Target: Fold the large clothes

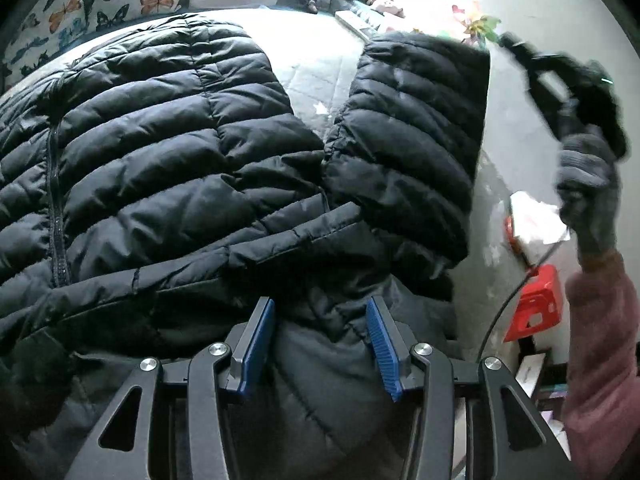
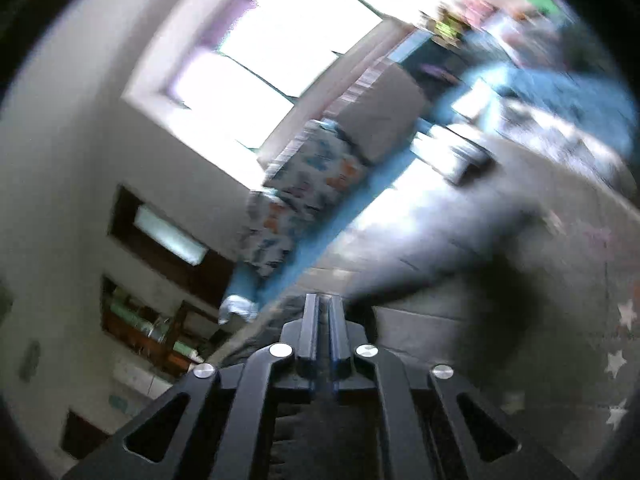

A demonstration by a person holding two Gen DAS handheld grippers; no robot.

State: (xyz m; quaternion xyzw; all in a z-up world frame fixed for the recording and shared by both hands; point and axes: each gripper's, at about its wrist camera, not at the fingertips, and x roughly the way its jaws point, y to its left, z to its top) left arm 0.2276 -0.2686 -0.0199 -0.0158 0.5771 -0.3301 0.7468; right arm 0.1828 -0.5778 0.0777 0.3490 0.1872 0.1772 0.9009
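A big black puffy jacket [image 1: 168, 168] is lying spread across the grey quilt [image 1: 316, 68] on the bed, with its zipper running down near the quilt's left edge. One sleeve [image 1: 412, 136] is standing up near the right edge of the bed. The left gripper [image 1: 320, 340] is hanging wide open over the jacket's near end — it is holding nothing. The right gripper [image 2: 324, 328] is pinched narrow, and something dark sits right by its tips; the right wrist view is too blurry to tell if it is gripping cloth. A gloved hand [image 1: 588, 184] is holding it up by the sleeve.

The sleeve could flop down crooked if it slips free, because the shiny cloth looks slippery. The puffy layers could also spring apart after a fold.
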